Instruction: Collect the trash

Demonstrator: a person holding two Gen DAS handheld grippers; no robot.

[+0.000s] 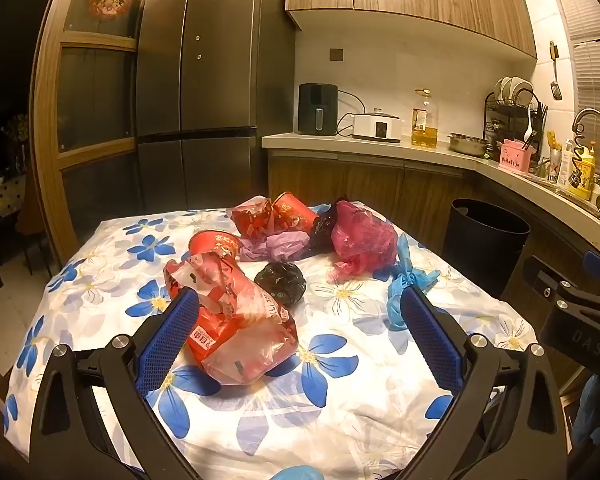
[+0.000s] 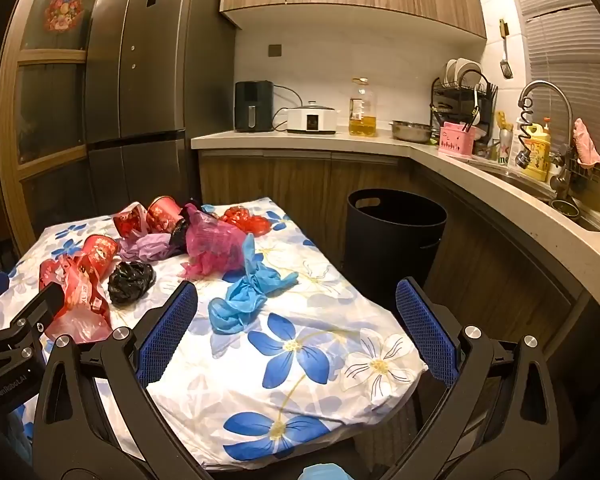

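Observation:
Trash lies on a table under a blue-flowered cloth (image 1: 340,400). A crumpled red-and-clear plastic bag (image 1: 236,320) sits just ahead of my left gripper (image 1: 300,296), which is open, its blue pads not pressing on it. Beyond it are a black bag ball (image 1: 280,282), red paper cups (image 1: 214,244), a purple bag (image 1: 272,248), a pink bag (image 1: 360,240) and blue gloves (image 1: 404,280). My right gripper (image 2: 296,286) is open over the table's near right part, with the blue gloves (image 2: 244,300) ahead between its fingers. An open black bin (image 2: 396,224) stands right of the table.
A kitchen counter (image 2: 480,184) curves along the back and right, carrying an air fryer, a cooker, an oil bottle, a dish rack and a sink with a tap. A dark fridge (image 1: 196,100) stands behind the table. The table's right edge drops off toward the bin.

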